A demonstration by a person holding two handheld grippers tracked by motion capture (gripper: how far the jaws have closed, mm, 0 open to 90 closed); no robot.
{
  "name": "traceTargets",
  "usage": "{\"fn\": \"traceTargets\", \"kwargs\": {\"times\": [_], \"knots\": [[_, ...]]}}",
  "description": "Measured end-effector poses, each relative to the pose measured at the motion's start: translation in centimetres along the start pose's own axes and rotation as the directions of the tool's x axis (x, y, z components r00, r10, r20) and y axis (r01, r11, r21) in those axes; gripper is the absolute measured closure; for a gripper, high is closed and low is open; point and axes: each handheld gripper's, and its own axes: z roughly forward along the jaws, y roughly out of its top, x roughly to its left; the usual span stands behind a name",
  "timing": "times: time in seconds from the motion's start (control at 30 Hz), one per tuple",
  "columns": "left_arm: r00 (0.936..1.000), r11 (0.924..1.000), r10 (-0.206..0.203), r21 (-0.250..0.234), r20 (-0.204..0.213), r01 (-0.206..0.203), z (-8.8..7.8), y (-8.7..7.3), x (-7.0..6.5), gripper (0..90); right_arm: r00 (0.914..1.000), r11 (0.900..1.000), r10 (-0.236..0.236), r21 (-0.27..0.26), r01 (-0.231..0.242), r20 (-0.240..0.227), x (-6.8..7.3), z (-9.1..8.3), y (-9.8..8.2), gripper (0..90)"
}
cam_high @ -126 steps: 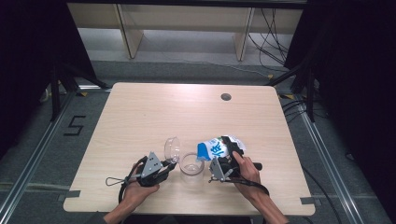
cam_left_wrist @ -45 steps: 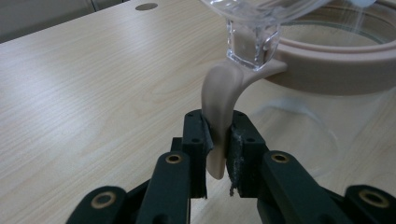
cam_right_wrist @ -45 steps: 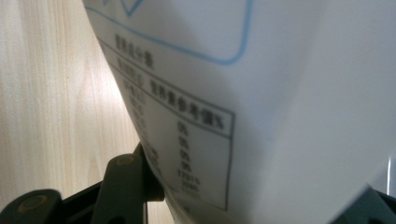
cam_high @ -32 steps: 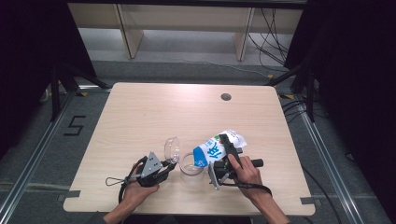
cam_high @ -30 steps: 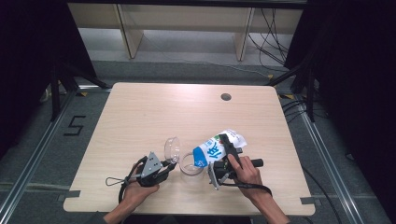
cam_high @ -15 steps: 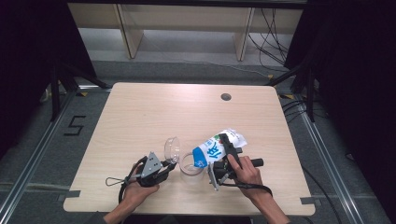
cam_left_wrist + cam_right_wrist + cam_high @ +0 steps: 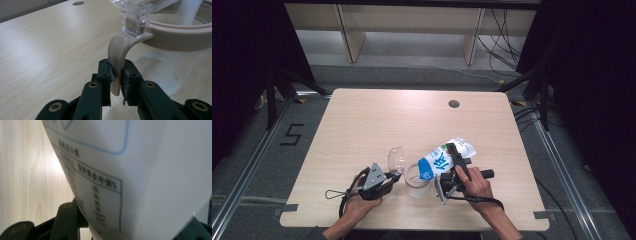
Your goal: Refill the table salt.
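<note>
- Left gripper (image 7: pixel 116 75) is clamped on the beige tab (image 7: pixel 117 53) of the jar (image 7: pixel 416 181), near the desk's (image 7: pixel 362 120) front edge; its lid (image 7: pixel 396 159) stands open.
- Right gripper (image 7: pixel 453 167) grips the bag (image 7: pixel 443 157), tilted over the jar, white grains pouring in.

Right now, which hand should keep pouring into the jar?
Right. The right gripper holds the tilted bag over the jar; the left gripper is clamped on the jar's tab, steadying it.
</note>
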Motion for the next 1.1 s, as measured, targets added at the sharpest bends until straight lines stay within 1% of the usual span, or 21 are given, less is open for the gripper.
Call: {"fn": "traceTargets", "kwargs": {"times": [0.1,0.13,0.17,0.27,0.33,0.37,0.43,0.47,0.5,0.57,0.87,0.9,0.93,1.07,1.1], "knots": [[1.0000,1.0000,0.000,0.000,0.000,0.000,0.00,0.00,-0.01,78.0,0.9998,1.000,0.016,0.012,-0.016,-0.012,0.13,-0.05,-0.04,51.2],[1.0000,1.0000,0.000,-0.001,-0.001,0.000,0.01,0.00,-0.02,78.0,0.9999,1.000,-0.008,0.002,0.008,0.006,-0.03,-0.03,-0.02,51.2],[1.0000,1.0000,0.000,-0.001,-0.001,0.000,0.01,0.01,-0.02,78.0,0.9999,1.000,-0.012,-0.001,0.012,0.006,-0.08,-0.03,-0.03,51.3],[1.0000,1.0000,0.000,0.000,-0.001,0.000,0.00,0.01,-0.02,78.0,0.9999,1.000,-0.010,0.001,0.010,0.004,-0.08,-0.03,-0.06,51.3],[1.0000,1.0000,0.000,-0.001,-0.001,0.000,0.00,0.01,-0.02,78.0,1.0000,1.000,-0.003,0.012,0.003,-0.003,0.01,-0.08,-0.04,51.3],[1.0000,1.0000,0.001,0.000,-0.002,-0.001,0.00,0.01,-0.02,78.0,1.0000,1.000,0.006,0.010,-0.006,-0.004,0.09,-0.11,0.00,51.4],[1.0000,1.0000,0.000,-0.001,-0.001,0.000,0.01,0.01,-0.02,78.0,1.0000,1.000,0.003,0.003,-0.003,-0.010,0.05,-0.04,0.01,51.4],[1.0000,1.0000,0.000,0.000,-0.001,0.000,0.00,0.01,-0.01,78.0,0.9969,0.996,-0.076,-0.038,0.077,0.021,-0.45,0.17,-0.03,51.4],[1.0000,1.0000,0.001,0.000,-0.001,-0.001,0.00,0.01,-0.02,78.0,0.9989,0.999,-0.045,-0.012,0.045,0.009,-0.28,-0.04,-0.04,51.5],[1.0000,1.0000,-0.001,-0.001,-0.002,0.001,0.01,0.01,-0.02,77.9,0.9996,1.000,-0.029,0.001,0.029,-0.002,-0.17,-0.13,-0.05,51.5],[1.0000,1.0000,0.001,0.002,0.000,-0.001,-0.02,0.02,-0.01,77.9,0.9994,0.999,-0.035,-0.001,0.035,0.002,-0.22,-0.14,-0.04,51.7],[1.0000,1.0000,0.000,-0.001,-0.002,0.000,0.00,0.01,-0.03,77.9,0.9994,0.999,-0.034,0.002,0.034,-0.003,-0.22,-0.15,-0.03,51.8],[1.0000,1.0000,0.000,0.000,-0.002,0.000,0.00,0.01,-0.02,77.9,0.9995,0.999,-0.030,-0.012,0.030,0.004,-0.17,-0.06,-0.07,51.9],[1.0000,1.0000,0.000,0.000,-0.001,0.000,0.00,0.02,-0.01,77.9,0.9995,0.999,-0.031,-0.010,0.031,0.006,-0.23,-0.09,-0.05,52.0],[1.0000,1.0000,0.001,0.000,-0.002,-0.001,0.00,0.01,-0.03,77.9,0.9992,0.999,-0.040,0.005,0.040,0.005,-0.31,-0.22,-0.05,52.0]]}}
